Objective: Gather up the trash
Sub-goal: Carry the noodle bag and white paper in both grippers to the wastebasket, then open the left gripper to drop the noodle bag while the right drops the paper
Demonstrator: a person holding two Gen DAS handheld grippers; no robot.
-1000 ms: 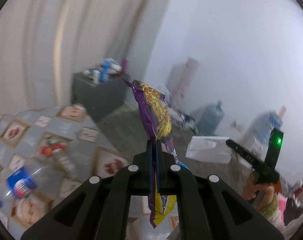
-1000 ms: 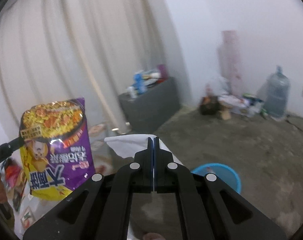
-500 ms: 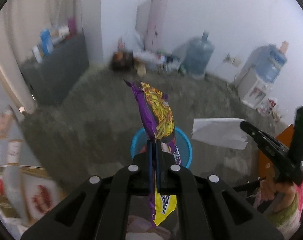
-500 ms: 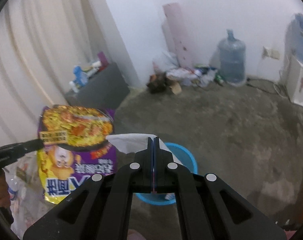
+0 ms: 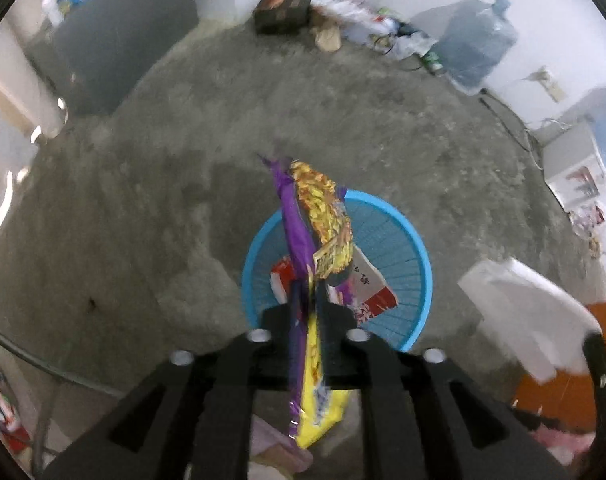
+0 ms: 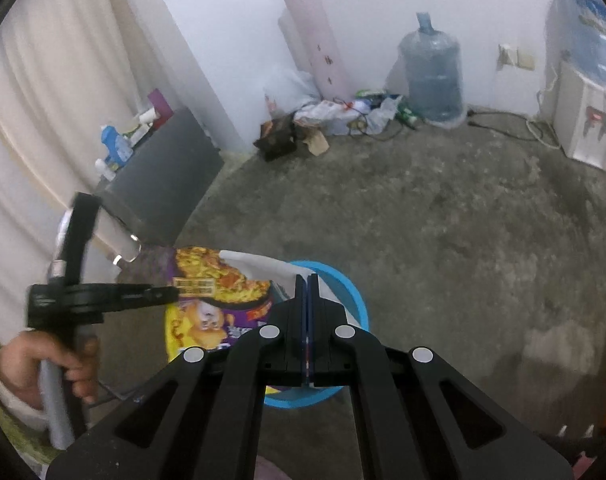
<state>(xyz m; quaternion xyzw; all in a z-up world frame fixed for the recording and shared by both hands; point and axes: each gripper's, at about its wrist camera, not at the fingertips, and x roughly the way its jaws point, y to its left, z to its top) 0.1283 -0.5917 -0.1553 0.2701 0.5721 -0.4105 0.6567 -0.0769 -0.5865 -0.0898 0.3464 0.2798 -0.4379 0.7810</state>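
Swung away from the patterned worktop over the last second, and now pointing steeply down at a blue plastic basket (image 5: 403, 240) on the concrete floor (image 5: 143, 220): left tool (image 5: 307, 292). Jaws opening, with a purple and yellow instant-noodle packet (image 5: 319, 216) standing edge-on between them, its yellow tail hanging below the fingers. Narrow gaps visible on either side of the packet, so apparently no longer pinched. Packet directly above the basket's open mouth, not yet inside it.

Already lying in the basket: a red and white wrapper (image 5: 371, 292) with printed characters, resting against the ribbed inner wall.

From the right wrist view, same packet seen face-on (cartoon figure and a bowl of noodles printed on it), hanging at the near left rim of the basket. Left hand (image 6: 43, 360) wrapped around the handle of its tool, a pale green sleeve at the wrist.

Right tool (image 6: 307, 280) fully closed, clamped on a white sheet of paper (image 6: 259, 264) sticking out to the left of its tips, over the basket's rim. Also lowered since the earlier frame, with more floor and less curtain in its view.

Further back, along the white wall: a large blue water jug (image 6: 431, 76), a white water dispenser (image 6: 583, 128) at the right, a leaning pink roll (image 6: 315, 36), and a heap of bags and boxes (image 6: 315, 120) on the floor. At the left, a dark cabinet (image 6: 163, 176) with bottles on top, beside a cream curtain (image 6: 55, 80).
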